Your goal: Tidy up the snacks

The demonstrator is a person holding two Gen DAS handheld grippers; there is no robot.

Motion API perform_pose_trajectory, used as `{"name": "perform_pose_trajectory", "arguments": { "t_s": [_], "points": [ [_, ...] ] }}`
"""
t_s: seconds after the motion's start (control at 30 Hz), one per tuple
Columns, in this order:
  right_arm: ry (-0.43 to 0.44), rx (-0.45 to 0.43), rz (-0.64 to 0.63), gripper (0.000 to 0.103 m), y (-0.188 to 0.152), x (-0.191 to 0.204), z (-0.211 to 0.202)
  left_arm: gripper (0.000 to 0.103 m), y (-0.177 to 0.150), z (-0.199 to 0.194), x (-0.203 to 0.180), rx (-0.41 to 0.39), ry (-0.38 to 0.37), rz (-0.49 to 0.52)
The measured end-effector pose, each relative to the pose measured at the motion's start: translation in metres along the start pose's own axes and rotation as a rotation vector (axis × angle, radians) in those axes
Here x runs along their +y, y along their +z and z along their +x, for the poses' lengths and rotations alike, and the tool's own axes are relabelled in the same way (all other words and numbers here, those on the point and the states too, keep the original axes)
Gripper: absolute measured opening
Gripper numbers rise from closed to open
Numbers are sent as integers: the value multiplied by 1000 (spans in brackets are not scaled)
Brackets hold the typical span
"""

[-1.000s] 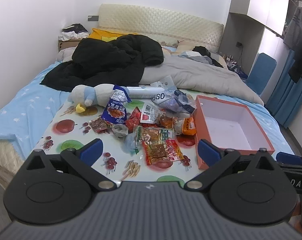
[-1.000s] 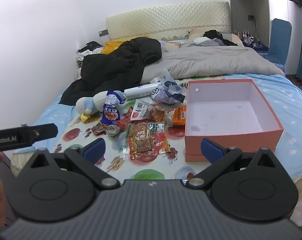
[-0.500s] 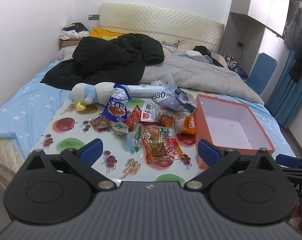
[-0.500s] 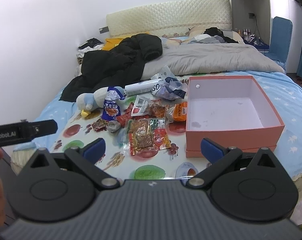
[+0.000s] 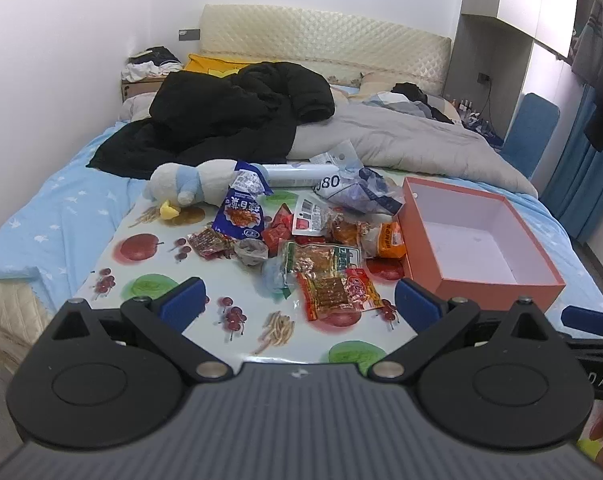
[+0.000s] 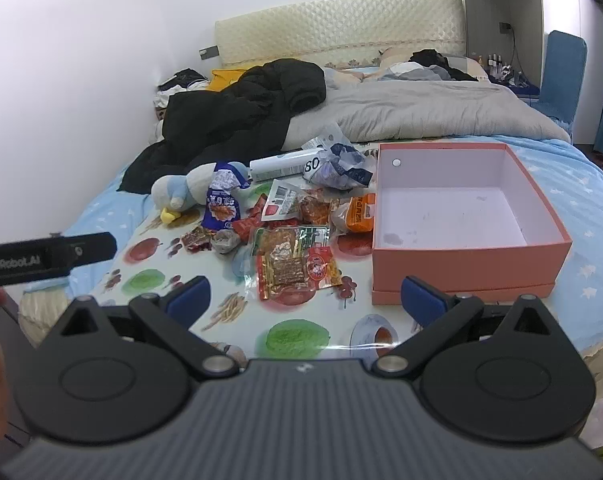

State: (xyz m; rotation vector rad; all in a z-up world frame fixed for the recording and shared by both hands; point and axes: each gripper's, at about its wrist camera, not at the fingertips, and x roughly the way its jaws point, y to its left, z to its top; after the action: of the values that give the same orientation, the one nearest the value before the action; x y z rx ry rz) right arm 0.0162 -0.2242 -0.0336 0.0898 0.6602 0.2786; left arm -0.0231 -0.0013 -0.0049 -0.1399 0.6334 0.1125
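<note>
From left to right the fruit-printed board on the bed carried a plush penguin, a blue snack bag, a heap of small red and orange packets, a clear red-labelled jerky packet nearest the near edge, and then the open coral box, which held nothing.

The left gripper hung short of the board with its fingers spread wide and nothing between them. In its view the jerky packet lay straight ahead, just beyond the gap, with its long axis running away from the camera and slightly to the right.

The right gripper was likewise spread and empty. From it the same packet sat ahead and a little left of centre, while the box stood just beyond its right finger.

By my judgement either hand could reach the packet, but the right one lay nearer the box, so a short carry to the right would suit it; the fingers would have to close across the packet's narrow width.
</note>
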Motion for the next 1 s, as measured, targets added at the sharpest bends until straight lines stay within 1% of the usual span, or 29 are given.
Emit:
{"name": "perform_pose_trajectory", "arguments": {
  "t_s": [0.33,0.43,0.7,1.0],
  "points": [
    [-3,3,-25,103,-13,0,5,102,-18,11,3,13,-8,-9],
    [-3,19,-18,103,-16,1,8,102,-19,12,2,19,-18,-7],
    [-4,12,-27,103,-18,3,7,102,-20,12,-1,18,-26,-2],
    [-3,25,-28,103,-19,2,9,102,-22,13,-5,24,-30,-4]
  ]
}}
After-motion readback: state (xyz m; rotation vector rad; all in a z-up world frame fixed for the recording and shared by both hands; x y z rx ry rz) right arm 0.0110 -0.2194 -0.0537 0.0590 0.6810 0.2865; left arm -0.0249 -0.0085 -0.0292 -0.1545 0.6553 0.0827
